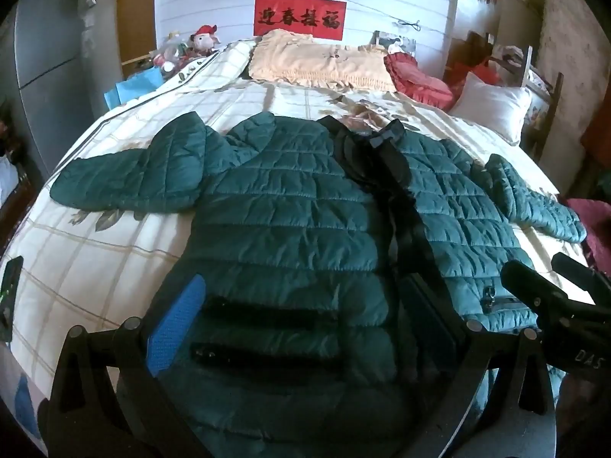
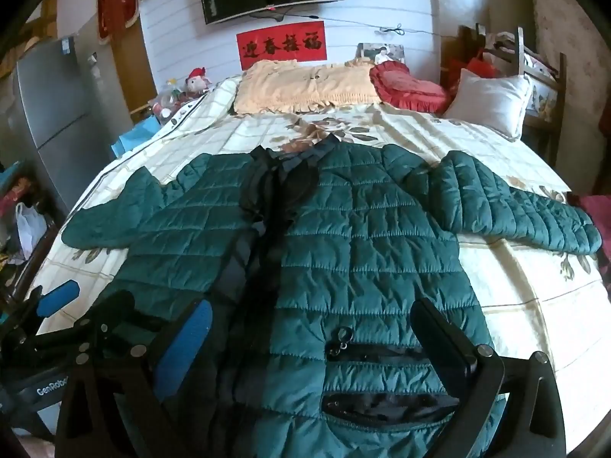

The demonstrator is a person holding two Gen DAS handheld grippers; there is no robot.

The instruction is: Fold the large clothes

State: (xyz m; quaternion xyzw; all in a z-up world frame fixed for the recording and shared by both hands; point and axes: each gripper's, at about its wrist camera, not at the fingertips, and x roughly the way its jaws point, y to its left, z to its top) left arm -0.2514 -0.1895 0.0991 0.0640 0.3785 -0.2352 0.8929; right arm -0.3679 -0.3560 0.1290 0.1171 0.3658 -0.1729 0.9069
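Nothing is looking folded yet; the jacket is lying spread flat on the bed, front up, both sleeves stretched outward; it is quilted, dark green, puffy; the left gripper and right gripper are hovering over its hem, jaws wide apart, gripping nothing.

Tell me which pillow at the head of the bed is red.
The ruffled red cushion, lying between the wide cream pillow and the plain white pillow.
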